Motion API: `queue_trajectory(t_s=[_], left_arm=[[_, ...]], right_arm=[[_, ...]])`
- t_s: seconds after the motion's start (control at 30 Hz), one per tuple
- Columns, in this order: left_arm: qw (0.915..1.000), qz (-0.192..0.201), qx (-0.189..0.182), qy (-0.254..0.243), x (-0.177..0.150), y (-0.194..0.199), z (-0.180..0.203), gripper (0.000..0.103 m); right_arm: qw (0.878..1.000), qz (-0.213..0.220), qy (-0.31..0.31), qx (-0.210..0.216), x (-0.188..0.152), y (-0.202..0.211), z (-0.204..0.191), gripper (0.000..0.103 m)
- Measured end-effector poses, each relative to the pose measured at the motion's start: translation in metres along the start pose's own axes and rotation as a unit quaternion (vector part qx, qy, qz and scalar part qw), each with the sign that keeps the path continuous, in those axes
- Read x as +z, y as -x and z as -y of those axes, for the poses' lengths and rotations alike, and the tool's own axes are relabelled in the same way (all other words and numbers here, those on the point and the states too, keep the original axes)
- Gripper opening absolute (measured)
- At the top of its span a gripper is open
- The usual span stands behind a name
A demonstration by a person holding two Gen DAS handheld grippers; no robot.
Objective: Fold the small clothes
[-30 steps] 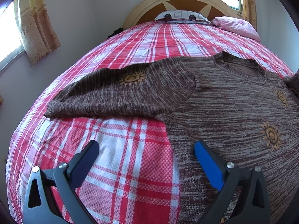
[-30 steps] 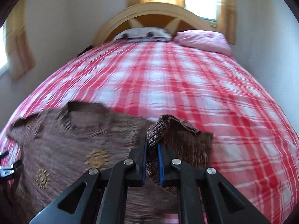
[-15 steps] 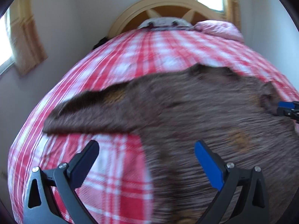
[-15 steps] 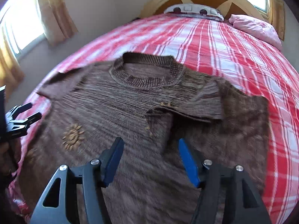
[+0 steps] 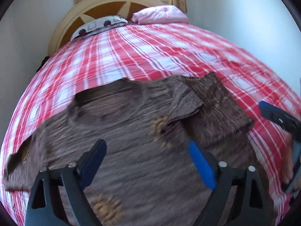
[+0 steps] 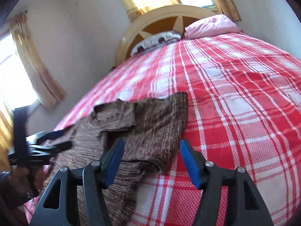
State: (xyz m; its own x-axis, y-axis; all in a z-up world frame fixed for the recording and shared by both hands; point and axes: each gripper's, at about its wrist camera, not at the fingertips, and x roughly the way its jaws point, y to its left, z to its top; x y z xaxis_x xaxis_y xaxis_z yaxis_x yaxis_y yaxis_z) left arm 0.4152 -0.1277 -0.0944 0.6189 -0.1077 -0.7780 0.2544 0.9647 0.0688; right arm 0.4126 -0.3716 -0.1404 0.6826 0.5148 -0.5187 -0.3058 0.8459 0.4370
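Two grippers are in my hands, and both stand with fingers spread and nothing between them. My left gripper [image 5: 148, 162] hovers at the bottom centre of its frame, above the body of the brown sweater [image 5: 131, 150]. My right gripper [image 6: 152, 162] sits at the bottom centre of its own frame, straddling the sweater's edge where knit meets the red plaid bedspread [image 6: 235, 103]. The sweater lies flat across the lower half of the left view, neck opening [image 5: 105, 96] at centre left. One sleeve [image 5: 212, 111] is folded inward over the chest at centre right; the opposite sleeve [image 5: 20, 160] lies extended at the lower left edge. Step in hand, as I judge it: sleeve folding, half complete. Next move: bring my left gripper to the extended sleeve's cuff, close on it, and lay it across the chest, taking care not to disturb the finished fold.
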Motion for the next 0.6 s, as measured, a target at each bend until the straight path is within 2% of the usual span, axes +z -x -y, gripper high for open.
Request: queue_trajectory(t_s=[0.07,0.13,0.2,0.23,0.3,0.33,0.37,0.43,0.6], left_arm=[[0.9998,-0.017,-0.003,-0.010,0.009,-0.019,0.016,0.085],[0.9995,-0.029,0.001,-0.012,0.014,-0.035,0.023,0.079],[0.9985,-0.053,-0.008,0.002,0.016,-0.052,0.022,0.053],[0.9980,-0.061,-0.014,0.009,0.016,-0.058,0.021,0.047],[0.9972,-0.055,-0.039,0.031,0.015,-0.057,0.013,0.028],[0.9963,-0.058,-0.048,0.043,0.015,-0.055,0.007,0.024],[0.9950,-0.055,-0.062,0.055,0.016,-0.054,0.002,0.014],[0.9872,-0.038,-0.117,0.101,0.014,-0.047,-0.015,0.012],[0.9720,-0.047,-0.166,0.159,0.009,-0.051,-0.030,0.010]], right_arm=[[1.000,-0.007,-0.017,0.003,-0.003,-0.006,0.008,0.063],[0.999,-0.020,-0.046,-0.001,-0.002,-0.010,0.022,0.063],[0.997,-0.011,-0.082,0.000,-0.001,-0.008,0.037,0.063],[0.996,-0.005,-0.090,0.002,-0.001,-0.006,0.040,0.063],[0.995,0.000,-0.100,0.005,-0.001,-0.004,0.044,0.063],[0.995,-0.004,-0.100,0.004,-0.001,-0.007,0.044,0.063],[0.995,-0.008,-0.097,0.002,-0.001,-0.008,0.043,0.063],[0.996,-0.015,-0.090,0.000,-0.001,-0.012,0.040,0.063],[0.996,-0.024,-0.084,-0.006,-0.001,-0.017,0.038,0.063]])
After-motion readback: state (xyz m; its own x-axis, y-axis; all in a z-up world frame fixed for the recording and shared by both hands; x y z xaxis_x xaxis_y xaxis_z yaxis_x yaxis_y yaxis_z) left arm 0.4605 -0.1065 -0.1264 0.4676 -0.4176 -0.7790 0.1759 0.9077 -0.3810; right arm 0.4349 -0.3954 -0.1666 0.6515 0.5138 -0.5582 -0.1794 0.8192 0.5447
